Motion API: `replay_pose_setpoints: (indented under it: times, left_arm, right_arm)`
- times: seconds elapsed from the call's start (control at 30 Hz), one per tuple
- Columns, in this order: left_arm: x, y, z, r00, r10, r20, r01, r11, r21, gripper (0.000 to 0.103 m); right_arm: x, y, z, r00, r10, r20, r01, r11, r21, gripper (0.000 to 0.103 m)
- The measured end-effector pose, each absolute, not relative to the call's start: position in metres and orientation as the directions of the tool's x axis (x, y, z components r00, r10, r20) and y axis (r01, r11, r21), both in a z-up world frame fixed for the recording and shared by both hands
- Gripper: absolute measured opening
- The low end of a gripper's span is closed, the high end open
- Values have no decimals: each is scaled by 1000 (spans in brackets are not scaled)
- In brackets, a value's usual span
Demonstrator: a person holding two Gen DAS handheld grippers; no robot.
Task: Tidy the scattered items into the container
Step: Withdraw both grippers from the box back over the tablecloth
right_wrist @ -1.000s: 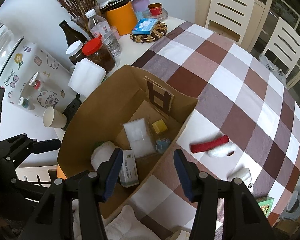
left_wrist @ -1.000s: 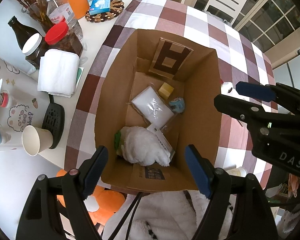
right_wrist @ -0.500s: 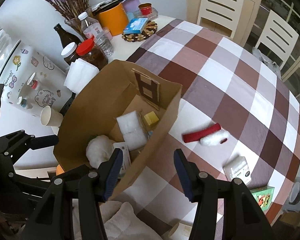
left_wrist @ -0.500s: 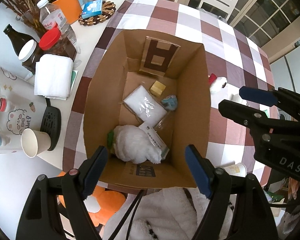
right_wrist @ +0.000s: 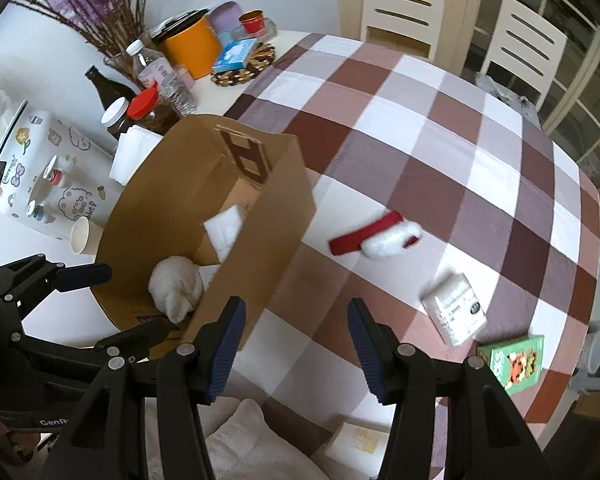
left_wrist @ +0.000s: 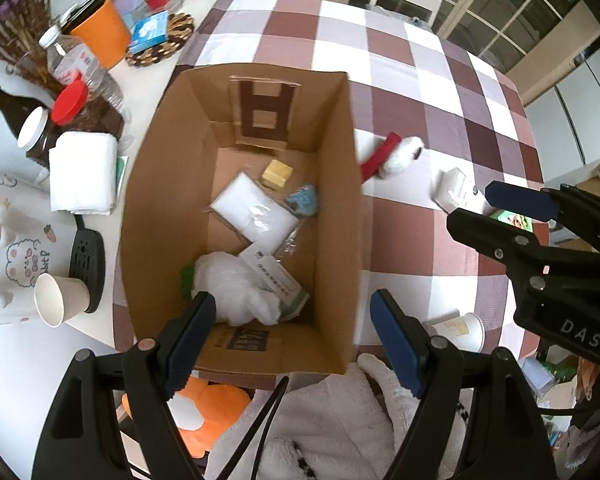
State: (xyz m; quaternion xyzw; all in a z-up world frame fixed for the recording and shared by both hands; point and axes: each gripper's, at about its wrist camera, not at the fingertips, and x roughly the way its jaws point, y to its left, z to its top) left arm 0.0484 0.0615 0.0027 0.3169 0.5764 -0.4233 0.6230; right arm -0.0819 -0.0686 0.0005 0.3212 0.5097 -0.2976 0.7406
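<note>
on the checked tablecloth (left_wrist: 412, 240), left wrist view: open cardboard box (left_wrist: 164, 208) sits upright, seen from above. left gripper (left_wrist: 292, 312) hangs over the box's near edge, fingers apart, nothing between them. inside the box: white fluffy item (left_wrist: 236, 288) at the near end, a printed packet (left_wrist: 276, 276) just beside it, a clear-wrapped white pack (left_wrist: 256, 212) mid-floor, a yellow block (left_wrist: 276, 173) and a small blue item (left_wrist: 303, 199) toward the far wall. outside, right of the box wall: red-and-white plush piece (left_wrist: 388, 156) on the cloth, white carton (left_wrist: 456, 192) further right. right gripper (left_wrist: 500, 208) enters from the right edge, fingers apart, empty. paper cup (left_wrist: 58, 304) lies left of the box on the white table surface.

right wrist view: right gripper (right_wrist: 294, 340) spread wide, holding nothing, above the cloth just right of the box (right_wrist: 260, 248). red-and-white plush piece (right_wrist: 376, 236) lies ahead on the cloth, apart from the box. white carton (right_wrist: 454, 308) sits nearer and to the right; green box (right_wrist: 514, 360) beside it near the table edge. white fluffy item (right_wrist: 176, 286) visible inside the box. left gripper (right_wrist: 84, 274) shows at left, over the box's edge.
</note>
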Motion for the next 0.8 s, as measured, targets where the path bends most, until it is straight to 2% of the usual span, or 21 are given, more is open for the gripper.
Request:
replay_pose_setpoints:
  times: [0.8]
  left_arm:
    - [-51,5,-11,-68,-128,-989,961,259,-99,81]
  right_arm:
    - [-229,-73,-16,250,-162,-955,911,373,175,54]
